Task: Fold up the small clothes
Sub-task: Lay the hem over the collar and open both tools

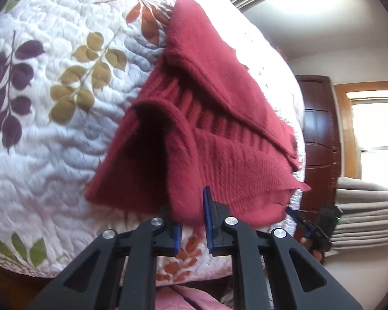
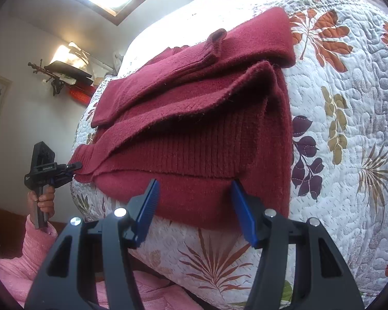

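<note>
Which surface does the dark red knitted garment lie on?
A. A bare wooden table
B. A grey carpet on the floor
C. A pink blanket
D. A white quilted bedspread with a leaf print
D: in both wrist views the folded red garment rests on a white quilted bedspread printed with rust, purple and olive leaves.

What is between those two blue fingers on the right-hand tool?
The near edge of the folded red sweater fills the gap of the right gripper, with the leaf-print quilt under it. The right wrist view shows this.
</note>
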{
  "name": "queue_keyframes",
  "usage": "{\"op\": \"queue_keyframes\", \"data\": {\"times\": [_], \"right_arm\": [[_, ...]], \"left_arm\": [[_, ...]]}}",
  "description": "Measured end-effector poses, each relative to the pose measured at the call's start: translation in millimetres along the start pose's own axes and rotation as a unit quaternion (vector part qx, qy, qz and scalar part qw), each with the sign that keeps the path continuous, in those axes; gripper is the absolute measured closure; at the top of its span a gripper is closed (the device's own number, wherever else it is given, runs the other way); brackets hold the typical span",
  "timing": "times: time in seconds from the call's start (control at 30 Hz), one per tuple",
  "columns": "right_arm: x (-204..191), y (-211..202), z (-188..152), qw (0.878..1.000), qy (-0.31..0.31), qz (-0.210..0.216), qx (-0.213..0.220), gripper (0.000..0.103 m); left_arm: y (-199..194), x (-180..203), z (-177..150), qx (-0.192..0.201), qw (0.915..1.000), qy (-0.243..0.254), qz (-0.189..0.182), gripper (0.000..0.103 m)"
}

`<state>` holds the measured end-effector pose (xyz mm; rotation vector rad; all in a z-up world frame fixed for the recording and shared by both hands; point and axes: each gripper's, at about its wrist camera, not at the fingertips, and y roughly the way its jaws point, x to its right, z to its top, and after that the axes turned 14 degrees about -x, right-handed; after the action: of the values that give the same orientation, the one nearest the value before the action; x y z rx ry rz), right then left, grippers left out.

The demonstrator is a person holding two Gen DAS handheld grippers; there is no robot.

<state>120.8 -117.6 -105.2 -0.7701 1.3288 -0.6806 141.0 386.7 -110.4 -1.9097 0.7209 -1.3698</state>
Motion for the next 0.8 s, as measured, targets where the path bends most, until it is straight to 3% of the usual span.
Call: {"op": "queue_keyframes", "data": {"times": [0.13, 0.2, 0.33, 0.47, 0.63, 0.8], "right_arm": [[-2, -7, -1, 1.000, -0.005, -0.007, 0.006, 0.045], [0, -11, -1, 1.000, -0.003, -0.008, 0.009, 0.045], [1, -18, 1, 1.000, -0.002, -0.006, 0.018, 0.045], [1, -21, 9, 1.000, 0.000, -0.003, 0.027, 0.045], [7, -22, 17, 0.999, 0.015, 0.007, 0.037, 0.045], [15, -31, 14, 0.999, 0.023, 0.002, 0.048, 0.045]], "left_arm": [[7, 0, 5, -0.010, 0.9999, -0.007, -0.006, 0.092], [6, 6, 5, -0.008, 0.9995, 0.000, -0.029, 0.094], [-11, 33, 14, 0.016, 0.9975, 0.037, -0.058, 0.095], [-28, 48, 50, 0.063, 0.9945, 0.034, -0.076, 0.094], [-39, 32, 81, 0.110, 0.9924, -0.020, -0.052, 0.070], [-52, 20, 70, 0.123, 0.9922, -0.008, -0.018, 0.063]]}}
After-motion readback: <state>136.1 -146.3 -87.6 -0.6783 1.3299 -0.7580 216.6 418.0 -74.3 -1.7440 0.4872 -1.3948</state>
